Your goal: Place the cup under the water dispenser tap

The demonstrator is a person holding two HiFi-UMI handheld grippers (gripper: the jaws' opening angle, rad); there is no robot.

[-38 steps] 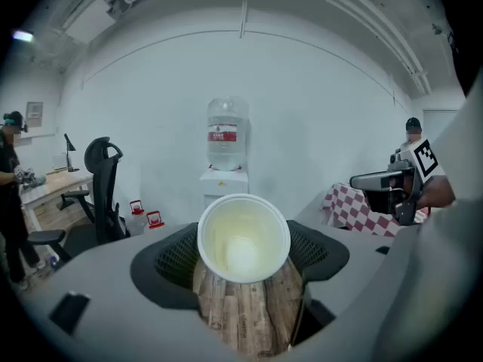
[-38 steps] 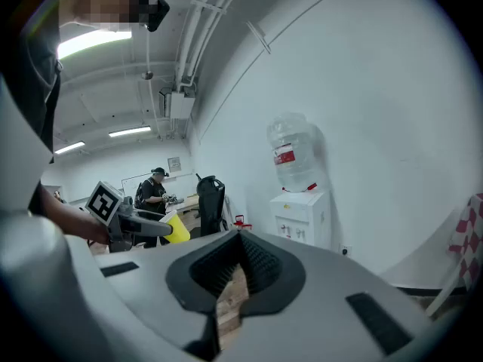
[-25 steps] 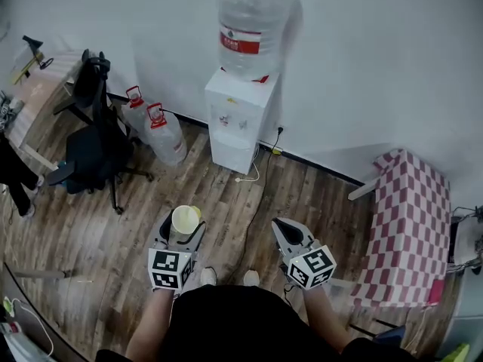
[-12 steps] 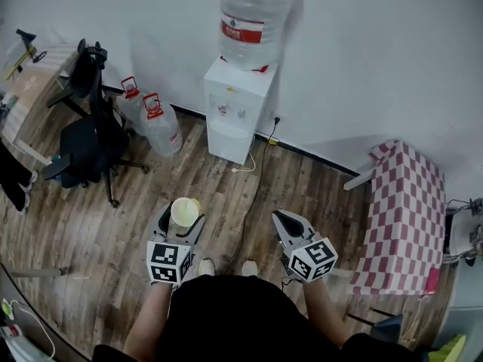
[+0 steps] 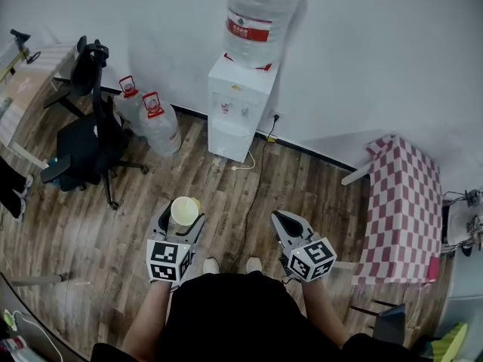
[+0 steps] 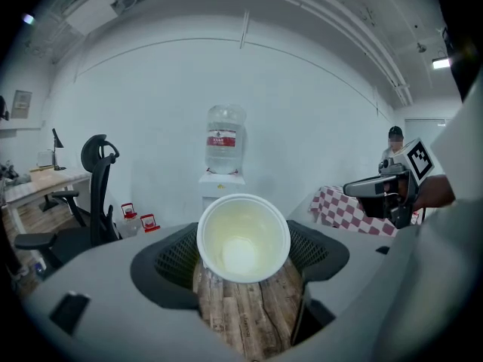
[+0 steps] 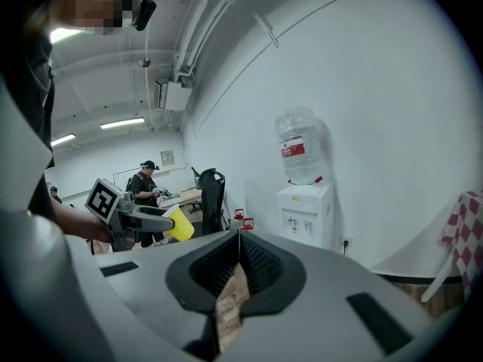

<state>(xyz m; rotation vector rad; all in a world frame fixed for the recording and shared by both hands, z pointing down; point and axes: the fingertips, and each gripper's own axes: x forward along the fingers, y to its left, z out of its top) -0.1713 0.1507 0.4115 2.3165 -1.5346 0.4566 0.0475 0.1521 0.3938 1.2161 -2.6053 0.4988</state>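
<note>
My left gripper point(image 5: 181, 219) is shut on a yellow paper cup point(image 5: 185, 210), held upright and empty; the left gripper view looks straight into the cup point(image 6: 243, 237) between the jaws. The white water dispenser point(image 5: 240, 105) with a big clear bottle point(image 5: 260, 17) on top stands against the far wall, well ahead of the cup. Its taps point(image 5: 234, 110) sit on the front face. My right gripper point(image 5: 285, 225) is shut with nothing in it, its jaws touching point(image 7: 238, 241). The right gripper view shows the cup point(image 7: 178, 224) at the left and the dispenser point(image 7: 305, 213) ahead.
Two spare water jugs point(image 5: 153, 118) stand left of the dispenser. A black office chair point(image 5: 84, 130) and a desk point(image 5: 26, 81) lie further left. A red-checked table point(image 5: 398, 210) is at the right. A cable point(image 5: 255, 191) runs across the wood floor from the dispenser.
The view has shifted slightly as I step forward; the dispenser sits a little nearer. Both grippers keep the same pose, the left still holding the cup.
</note>
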